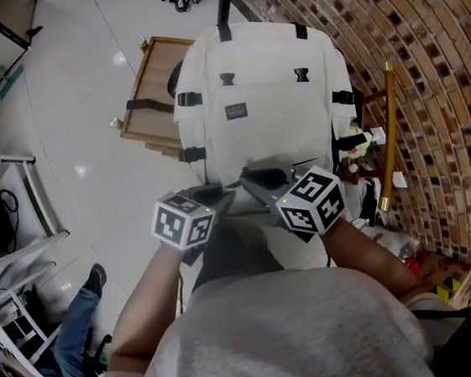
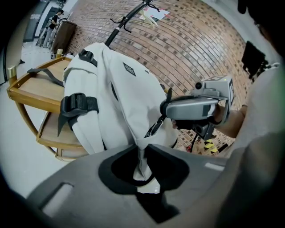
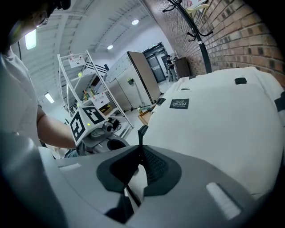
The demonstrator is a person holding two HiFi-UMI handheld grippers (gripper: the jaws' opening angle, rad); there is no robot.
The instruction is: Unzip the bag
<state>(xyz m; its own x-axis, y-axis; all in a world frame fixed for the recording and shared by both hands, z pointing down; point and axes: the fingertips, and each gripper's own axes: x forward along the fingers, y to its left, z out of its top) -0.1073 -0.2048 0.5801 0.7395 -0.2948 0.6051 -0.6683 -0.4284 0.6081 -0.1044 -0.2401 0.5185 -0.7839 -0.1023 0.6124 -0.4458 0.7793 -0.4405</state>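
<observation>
A white backpack [image 1: 259, 96] with black buckles hangs upright against a wooden stand. Both grippers meet at its lower front edge. My left gripper [image 1: 222, 197] pinches a fold of the white bag fabric [image 2: 140, 156], which narrows between the closed jaws [image 2: 141, 149]. My right gripper [image 1: 248, 179] is just to the right of it; the left gripper view shows it [image 2: 167, 107] clamped on the black zipper pull [image 2: 156, 128]. In the right gripper view the zipper pull [image 3: 142, 132] sticks up from between the closed jaws [image 3: 140, 149], with the backpack [image 3: 222, 120] filling the right side.
The wooden stand [image 1: 145, 101] sits behind and left of the bag. A brick wall [image 1: 423, 52] curves along the right, with a brass-coloured pole [image 1: 391, 132] beside it. A metal shelf rack [image 1: 2, 218] stands at the left, with a person's leg in jeans [image 1: 74, 328] below it.
</observation>
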